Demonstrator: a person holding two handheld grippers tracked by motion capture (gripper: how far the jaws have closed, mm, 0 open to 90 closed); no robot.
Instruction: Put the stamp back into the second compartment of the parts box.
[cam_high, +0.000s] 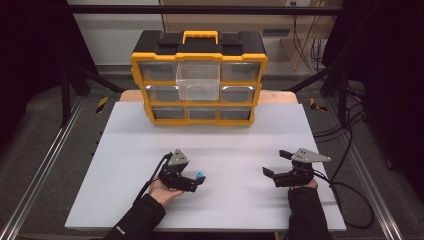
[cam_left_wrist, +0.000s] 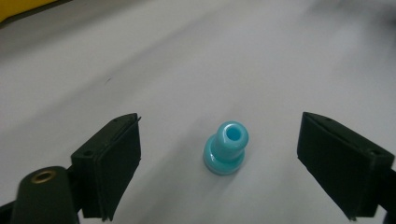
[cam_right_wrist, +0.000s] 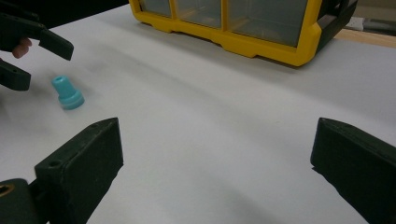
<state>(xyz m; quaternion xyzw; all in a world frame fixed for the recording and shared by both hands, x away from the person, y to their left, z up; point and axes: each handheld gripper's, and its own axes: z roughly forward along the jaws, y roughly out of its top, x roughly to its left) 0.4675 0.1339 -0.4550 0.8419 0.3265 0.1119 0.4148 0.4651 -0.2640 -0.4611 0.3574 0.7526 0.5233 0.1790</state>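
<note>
Spread left gripper (cam_left_wrist: 219, 158) frames an upright blue plastic piece (cam_left_wrist: 226, 148), seemingly light and slick, best pinched at its neck; right gripper (cam_right_wrist: 217, 172) also gapes

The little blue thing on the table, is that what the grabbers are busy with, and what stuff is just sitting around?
Probably part of the job:
- little blue piece, standing between the open left gripper fingers
- drawer box, middle top drawer pulled out
- right gripper, open, waiting nearby

Just around:
- white table
- cables on the floor
</note>
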